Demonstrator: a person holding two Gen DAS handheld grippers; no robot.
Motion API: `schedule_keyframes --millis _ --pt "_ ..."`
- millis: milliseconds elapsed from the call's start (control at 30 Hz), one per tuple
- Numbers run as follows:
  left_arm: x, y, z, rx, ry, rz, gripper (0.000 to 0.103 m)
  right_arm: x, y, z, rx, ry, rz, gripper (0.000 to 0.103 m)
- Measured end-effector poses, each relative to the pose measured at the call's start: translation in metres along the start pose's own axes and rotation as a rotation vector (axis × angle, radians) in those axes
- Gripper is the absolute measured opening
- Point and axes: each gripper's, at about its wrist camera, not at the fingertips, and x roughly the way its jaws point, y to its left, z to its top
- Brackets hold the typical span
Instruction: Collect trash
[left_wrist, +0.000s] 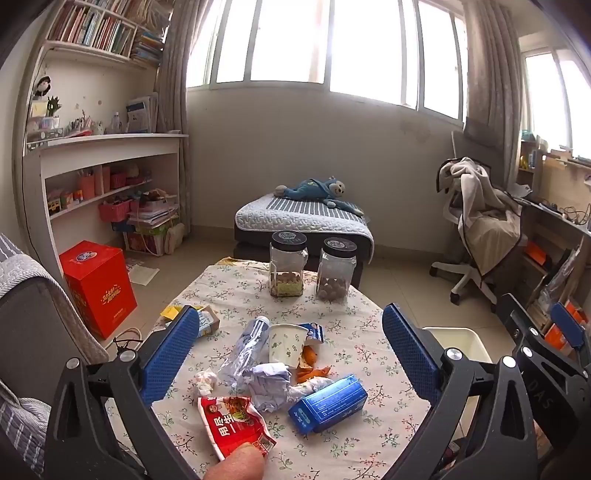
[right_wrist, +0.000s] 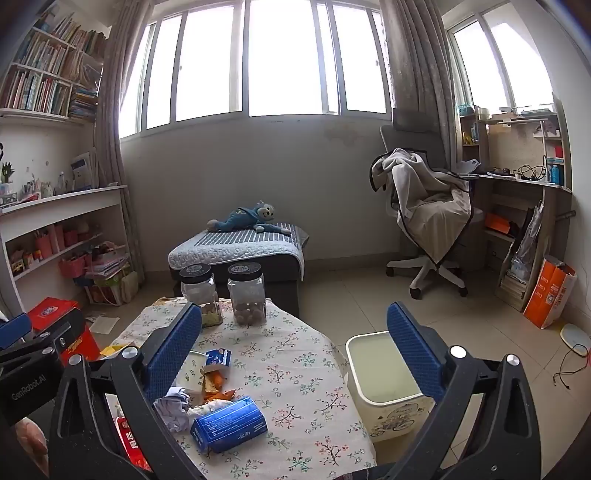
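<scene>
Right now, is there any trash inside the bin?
No, the right wrist view shows the cream bin beside the table with nothing inside.

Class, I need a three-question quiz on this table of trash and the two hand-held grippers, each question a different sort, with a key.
1. True or false: the left gripper is shut on the blue box.
2. Multiple choice: the bin stands A) on the table, B) on the floor beside the table, C) on the bed.
3. Fill in: two clear ___ with dark lids stand at the table's far end.

Key
1. False: its jaws are open and hold nothing.
2. B
3. jars
</scene>
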Motion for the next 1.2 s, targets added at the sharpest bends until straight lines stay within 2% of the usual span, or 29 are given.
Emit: schedule_keyframes --millis 1200 --pt "0.008 0.005 -0.006 -0.003 0.013 -0.003 0.096 0.000 0.001 -0.001 0.000 -0.002 0.001 0.096"
